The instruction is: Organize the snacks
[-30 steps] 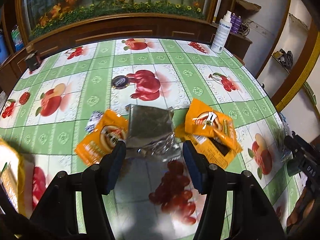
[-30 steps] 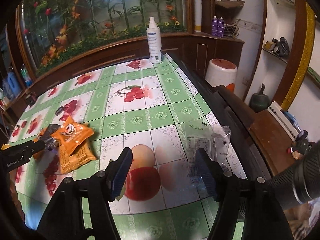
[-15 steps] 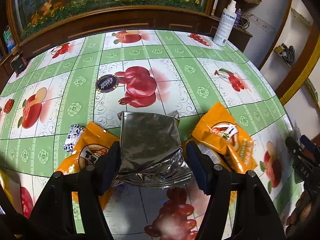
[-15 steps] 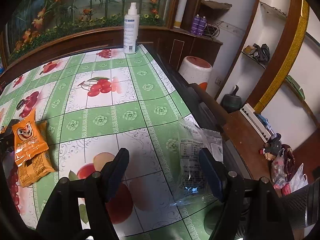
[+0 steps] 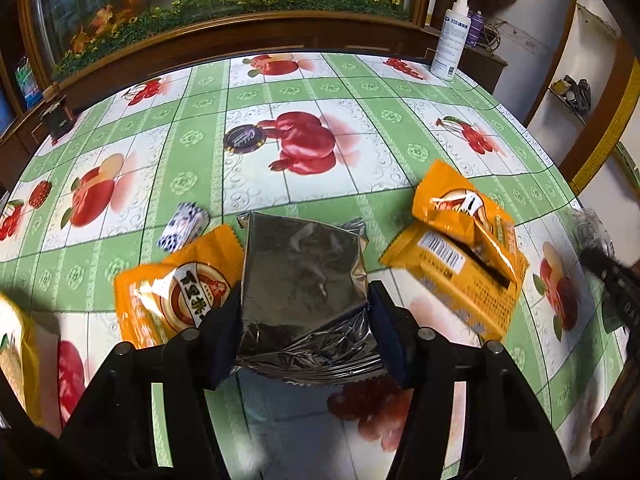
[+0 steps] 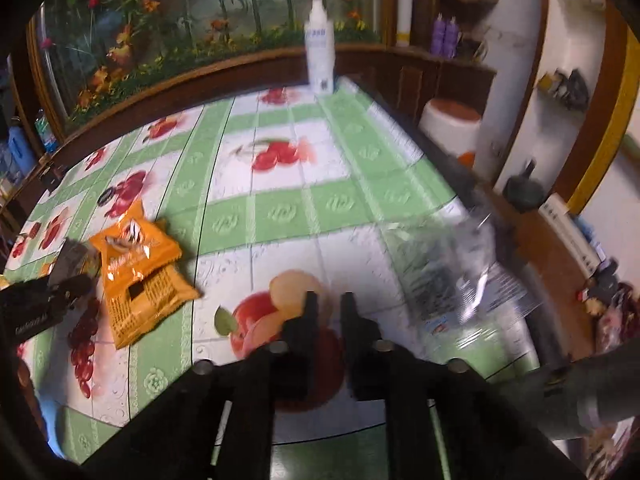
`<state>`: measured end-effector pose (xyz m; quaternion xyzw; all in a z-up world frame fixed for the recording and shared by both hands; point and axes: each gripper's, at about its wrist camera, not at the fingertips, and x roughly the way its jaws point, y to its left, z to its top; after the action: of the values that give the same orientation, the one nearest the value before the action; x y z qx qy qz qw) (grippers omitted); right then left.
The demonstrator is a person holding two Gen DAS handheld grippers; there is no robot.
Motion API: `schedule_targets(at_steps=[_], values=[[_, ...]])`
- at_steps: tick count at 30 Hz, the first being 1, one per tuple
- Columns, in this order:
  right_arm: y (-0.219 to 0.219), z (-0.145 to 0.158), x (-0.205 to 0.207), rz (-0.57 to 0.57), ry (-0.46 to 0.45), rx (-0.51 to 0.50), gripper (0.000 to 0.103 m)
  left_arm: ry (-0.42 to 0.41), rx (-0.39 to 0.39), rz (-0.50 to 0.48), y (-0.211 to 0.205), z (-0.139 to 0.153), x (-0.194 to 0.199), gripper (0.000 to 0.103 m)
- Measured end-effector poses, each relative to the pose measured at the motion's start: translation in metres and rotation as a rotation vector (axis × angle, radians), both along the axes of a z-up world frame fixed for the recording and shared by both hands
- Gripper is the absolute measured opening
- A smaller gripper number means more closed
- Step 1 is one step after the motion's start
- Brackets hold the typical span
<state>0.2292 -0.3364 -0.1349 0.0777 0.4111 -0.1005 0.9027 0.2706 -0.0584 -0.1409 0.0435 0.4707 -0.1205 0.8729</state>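
Note:
A silver foil packet (image 5: 304,264) lies on the fruit-print tablecloth (image 5: 320,92). My left gripper (image 5: 304,320) is closing on it, both pads against its sides. An orange snack packet (image 5: 176,296) lies just left of it, and two stacked orange packets (image 5: 464,240) lie to the right. In the right wrist view my right gripper (image 6: 325,308) hovers over a printed apple, its jaws closing to a narrow gap with nothing between them. To its right, at the table edge, is a clear plastic packet (image 6: 452,276), which looks blurred. The orange packets (image 6: 136,264) lie at its left.
A small blue-and-white candy (image 5: 184,226) and a dark round disc (image 5: 245,140) lie beyond the packets. A white spray bottle (image 5: 450,40) stands at the far right corner. A yellow packet (image 5: 16,360) shows at the left edge. A white stool (image 6: 452,124) stands beyond the table's right edge.
My left gripper moved forward and down until its fingers flank and touch the silver packet. The right gripper's jaws narrowed sharply, and the clear packet now lies to the right of them.

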Motion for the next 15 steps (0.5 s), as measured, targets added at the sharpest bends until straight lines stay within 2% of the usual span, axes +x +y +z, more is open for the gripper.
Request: schedule_targets(at_steps=[1,2,3,6,10,11,12,15], values=[[-0.001,0.007,-0.001,-0.031,-0.017,-0.038,0.047,0.003,-0.001,-0.001,0.001,0.0,-0.002,0.058],[-0.003,0.013,-0.001,-0.074,-0.032,-0.088,0.067,0.004,-0.002,-0.002,0.003,0.0,-0.004,0.057],[-0.005,0.018,0.0,-0.114,-0.034,-0.141,0.076,0.006,-0.006,-0.002,0.004,0.0,-0.007,0.057],[-0.007,0.019,0.014,-0.146,-0.002,-0.207,0.076,0.012,-0.021,0.001,0.009,0.0,-0.012,0.057],[-0.02,-0.007,0.033,-0.174,0.114,-0.212,0.079,0.014,-0.042,0.016,0.019,0.003,-0.019,0.056],[-0.02,-0.014,0.033,-0.177,0.13,-0.229,0.073,0.012,-0.045,0.024,0.023,0.005,-0.021,0.056],[-0.02,-0.02,0.032,-0.157,0.138,-0.19,0.061,0.01,-0.049,0.031,0.026,0.006,-0.023,0.056],[-0.014,-0.021,0.024,-0.09,0.115,-0.143,0.055,0.002,-0.07,0.056,0.034,0.01,-0.03,0.056]])
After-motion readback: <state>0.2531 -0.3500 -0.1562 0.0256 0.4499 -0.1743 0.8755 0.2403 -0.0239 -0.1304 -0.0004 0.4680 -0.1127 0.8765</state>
